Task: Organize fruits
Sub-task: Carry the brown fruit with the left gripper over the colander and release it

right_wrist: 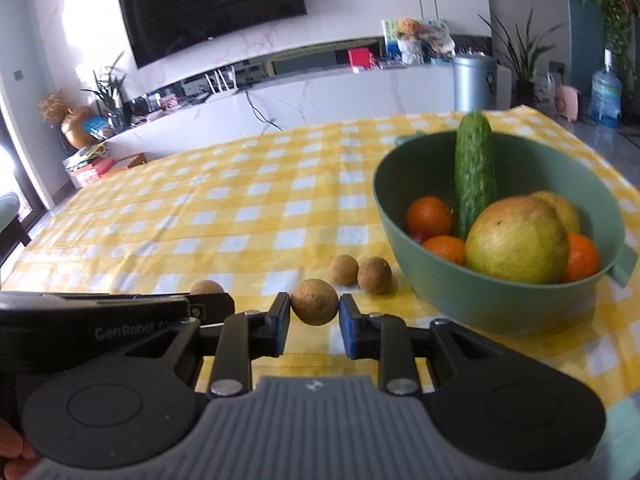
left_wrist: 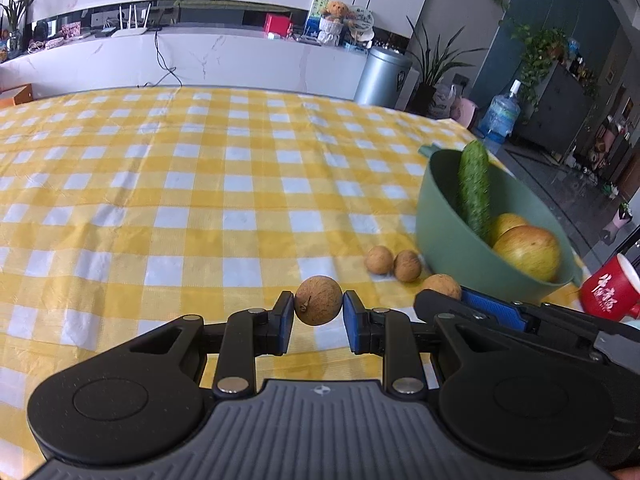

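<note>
Black gripper housing fills the bottom of both wrist views, and ahead of it each pair of blue-padded jaws is clamped on a small round brown fruit. Left gripper (left_wrist: 319, 312) pinches a longan (left_wrist: 319, 300) with its short stem stub facing the camera; the fruit sits right between the pad tips, above the yellow-and-white checked cloth of the counter (left_wrist: 160, 184). Right gripper (right_wrist: 314, 314) grips a second longan (right_wrist: 314, 301) the same way, squeezed at its sides by both pads. In the left view the right gripper shows at the lower right with its brown fruit at the tip.

Two loose longans (right_wrist: 362, 272) lie touching one another on the cloth, just beside the near wall of the green bowl (right_wrist: 500, 308). That bowl stands to the right of both grippers and holds a cucumber (right_wrist: 474, 172) leaning upright against its far rim, a large yellowish apple (right_wrist: 516, 236) and several oranges (right_wrist: 429, 216). A red cup (left_wrist: 608, 292) with white characters stands near the bowl at the counter's right edge.
</note>
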{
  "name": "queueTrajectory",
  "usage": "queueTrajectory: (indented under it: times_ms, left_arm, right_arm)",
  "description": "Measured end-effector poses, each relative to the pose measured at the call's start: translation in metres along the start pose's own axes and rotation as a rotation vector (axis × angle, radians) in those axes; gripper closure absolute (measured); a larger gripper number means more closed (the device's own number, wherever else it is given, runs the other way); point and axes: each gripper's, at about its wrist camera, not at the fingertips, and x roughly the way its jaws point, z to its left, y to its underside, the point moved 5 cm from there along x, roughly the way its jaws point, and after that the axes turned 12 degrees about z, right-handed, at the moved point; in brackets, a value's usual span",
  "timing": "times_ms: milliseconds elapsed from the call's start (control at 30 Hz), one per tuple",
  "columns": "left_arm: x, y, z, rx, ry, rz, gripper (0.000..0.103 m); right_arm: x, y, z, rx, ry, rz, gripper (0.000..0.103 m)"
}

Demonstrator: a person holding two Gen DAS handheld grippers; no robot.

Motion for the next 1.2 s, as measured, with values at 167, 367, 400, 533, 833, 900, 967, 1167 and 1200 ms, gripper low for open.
queueTrajectory:
  times_ms: [167, 367, 400, 533, 833, 900, 967, 1167, 1200]
  left_arm:
    - [-0.015, -0.004, -0.011, -0.003, 0.012, -0.027, 0.074]
    - [-0.029, -0.01, -0.036, 0.027, 0.035, -0.06, 0.074]
    - [-0.031, -0.012, -0.04, 0.035, 0.039, -0.065, 0.074]
    - [-0.036, -0.019, -0.058, 0.065, 0.058, -0.086, 0.074]
    - [-0.032, -0.042, -0.102, 0.154, 0.093, -0.111, 0.074]
    - [-0.028, -0.048, -0.112, 0.178, 0.092, -0.108, 0.074]
    - [-0.022, -0.052, -0.12, 0.197, 0.091, -0.097, 0.074]
    - [0.003, -0.063, -0.133, 0.221, 0.106, -0.049, 0.074]
    - [0.007, -0.064, -0.135, 0.224, 0.107, -0.04, 0.074]
  right_arm:
    - [-0.028, 0.002, -0.005, -0.04, 0.012, -0.058, 0.08]
    - [-0.059, -0.001, -0.016, -0.059, 0.029, -0.126, 0.08]
    - [-0.063, -0.002, -0.018, -0.059, 0.033, -0.137, 0.08]
    - [-0.082, -0.008, -0.031, -0.056, 0.051, -0.177, 0.08]
    - [-0.105, -0.026, -0.063, -0.073, 0.092, -0.195, 0.08]
    - [-0.106, -0.031, -0.071, -0.079, 0.104, -0.188, 0.08]
    - [-0.106, -0.035, -0.079, -0.082, 0.119, -0.182, 0.08]
    - [-0.095, -0.046, -0.106, -0.069, 0.17, -0.141, 0.08]
    - [-0.092, -0.048, -0.11, -0.066, 0.175, -0.13, 0.08]
